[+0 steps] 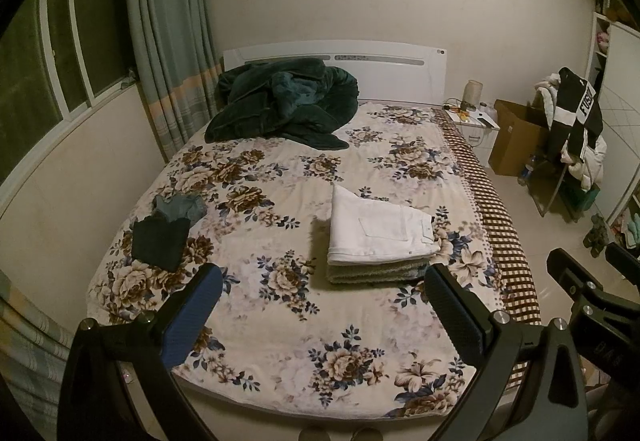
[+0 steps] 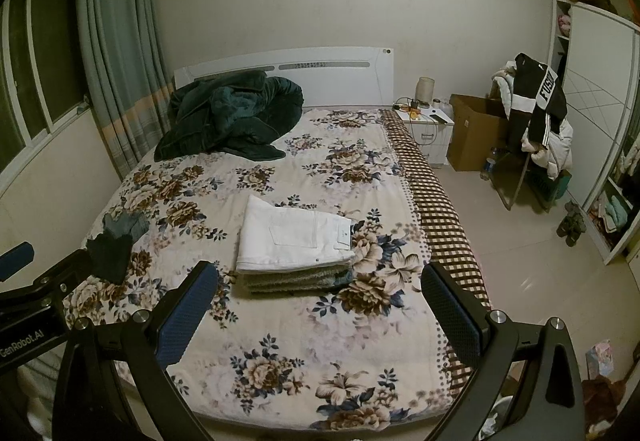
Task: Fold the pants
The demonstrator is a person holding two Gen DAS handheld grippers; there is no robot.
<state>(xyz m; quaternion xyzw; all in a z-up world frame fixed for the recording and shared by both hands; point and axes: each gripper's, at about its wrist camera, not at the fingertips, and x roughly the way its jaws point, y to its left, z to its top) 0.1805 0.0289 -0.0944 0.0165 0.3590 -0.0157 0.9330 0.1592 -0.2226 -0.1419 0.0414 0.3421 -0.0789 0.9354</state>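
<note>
1. Bedroom with pale walls; a bed [image 1: 280, 361] under a floral cover fills most of both views, its checked brown edge running along the 3 o'clock side toward pale floor tiles.
2. Nearest, at 6 o'clock in the left wrist view, the left gripper [image 1: 320, 313] hangs above the foot of the bed with its jaws spread wide and nothing between them; one blue pad [image 1: 192, 321] is at 7 o'clock, the dark one at 5 o'clock.
3. The right gripper [image 2: 320, 309] is likewise held above the bed's near end, fingers wide apart and empty; it also shows at 4 o'clock in the left view.
4. Just beyond both grippers, the white pants [image 1: 380, 233] lie folded into a flat rectangle with a back pocket facing up, near the bed's middle, toward its 3 o'clock side. They rest on top of another folded, paler fabric layer [image 1: 376, 273] whose edges show underneath.
5. At 9 o'clock on the cover, well apart from the pants, lies a dark cloth [image 1: 160, 245] touching a grey-blue cloth [image 1: 180, 207] just behind it.
6. Farther, at 11 o'clock, a rumpled dark green blanket [image 1: 280, 101] is heaped against the white headboard [image 1: 360, 57].
7. A curtain [image 1: 168, 41] hangs at 10 o'clock beside a window [image 1: 60, 61].
8. At 2 o'clock stand a nightstand [image 2: 432, 133], a cardboard box [image 2: 476, 133] and a rack draped with clothes [image 2: 540, 113]; a wardrobe [image 2: 600, 101] is at 3 o'clock.
</note>
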